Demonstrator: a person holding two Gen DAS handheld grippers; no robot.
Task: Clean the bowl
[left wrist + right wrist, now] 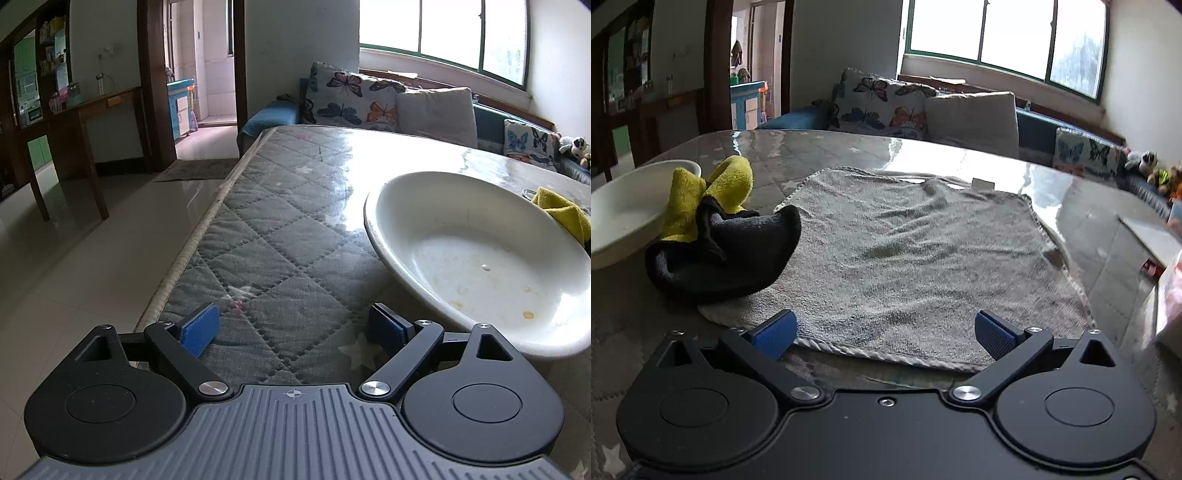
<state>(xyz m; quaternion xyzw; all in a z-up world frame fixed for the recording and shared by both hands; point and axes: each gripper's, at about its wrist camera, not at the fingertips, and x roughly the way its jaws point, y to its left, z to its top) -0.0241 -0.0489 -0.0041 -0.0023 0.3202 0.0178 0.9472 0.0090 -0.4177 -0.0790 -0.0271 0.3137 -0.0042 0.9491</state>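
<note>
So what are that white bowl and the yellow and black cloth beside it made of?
The white bowl looks like glazed ceramic, perhaps melamine: smooth and glossy, with window glare and dried orange specks. The yellow and black cloth looks like plush microfibre: matte, fuzzy pile, soft bunched folds.

Bowl (pixel 480 258): glossy white glazed ware, smooth, with dried orange-brown specks. Table (pixel 280 236): quilted grey cloth under a clear glossy sheet; towel (pixel 916 258): rough grey terry; cloth (pixel 716 229): soft plush, yellow and black. Gripper pads (pixel 201 326): ribbed blue, on matt black plastic arms with bright metal pins.
</note>
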